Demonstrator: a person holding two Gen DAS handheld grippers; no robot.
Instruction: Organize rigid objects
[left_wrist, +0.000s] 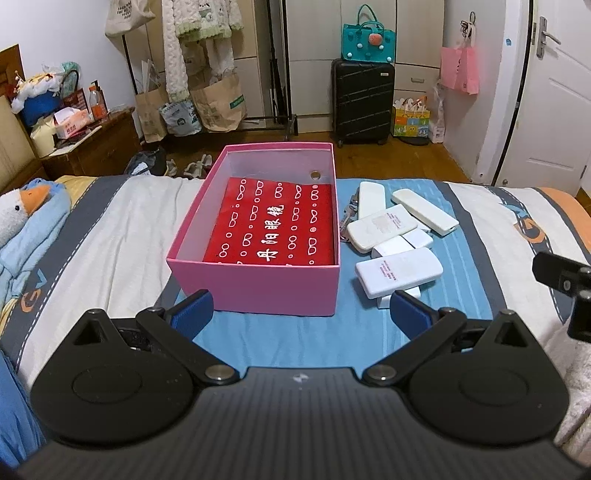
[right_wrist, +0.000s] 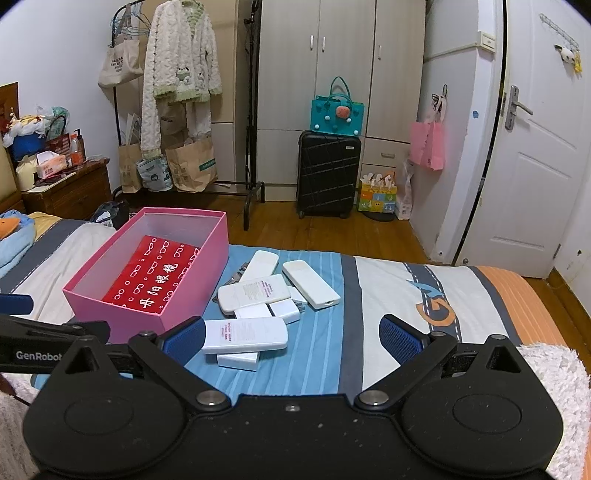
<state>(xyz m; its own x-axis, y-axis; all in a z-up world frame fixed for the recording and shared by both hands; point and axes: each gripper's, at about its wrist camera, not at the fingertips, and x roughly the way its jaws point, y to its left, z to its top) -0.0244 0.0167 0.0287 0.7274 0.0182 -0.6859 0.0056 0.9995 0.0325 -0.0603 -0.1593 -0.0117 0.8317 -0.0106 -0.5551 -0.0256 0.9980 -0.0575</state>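
Start of the job — nothing is gripped yet. The left gripper (left_wrist: 301, 308) and right gripper (right_wrist: 291, 336) are held with fingers wide apart, empty, low over the striped bed cover (right_wrist: 325, 350). A pile of white plastic rectangular cases (right_wrist: 258, 295) lies just beside the open pink cardboard box (left_wrist: 258, 284), which already holds a red patterned pouch (left_wrist: 273, 225). Next, the nearest white case (right_wrist: 245, 334) is likely to be reached for — the fingers must straddle its narrow sides.

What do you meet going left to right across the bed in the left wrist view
Goose plush toy → pink box holding a red packet → pile of white rectangular cases → orange stripe on the bedcover. The left gripper is open in the foreground.
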